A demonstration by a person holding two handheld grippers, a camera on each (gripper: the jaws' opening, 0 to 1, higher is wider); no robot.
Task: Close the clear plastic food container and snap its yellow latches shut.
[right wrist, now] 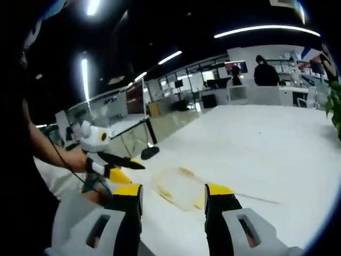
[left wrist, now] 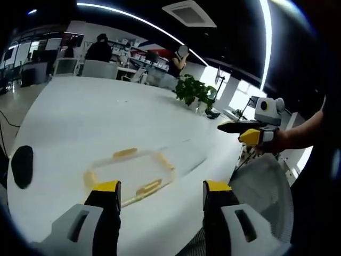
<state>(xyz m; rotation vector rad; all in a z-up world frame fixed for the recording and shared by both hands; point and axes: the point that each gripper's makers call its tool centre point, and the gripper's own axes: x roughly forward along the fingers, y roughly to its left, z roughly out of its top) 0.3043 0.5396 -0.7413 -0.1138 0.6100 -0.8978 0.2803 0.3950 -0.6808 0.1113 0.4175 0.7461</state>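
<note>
On a white table (left wrist: 80, 128) in an open office, the clear container (left wrist: 130, 173) with yellow latches (left wrist: 124, 153) is faintly outlined, its lid state unclear. Left gripper (left wrist: 162, 194) and right gripper (right wrist: 173, 197) are held wide apart, empty.

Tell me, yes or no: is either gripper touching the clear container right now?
No. In the left gripper view the left gripper hangs open short of the clear container, and the right gripper is off to the side.

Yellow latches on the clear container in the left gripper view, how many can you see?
3 show on the container: far-side latch, left-end latch, near-side latch. A yellow edge at the right end may be a fourth; it's too blurred to tell.
</note>
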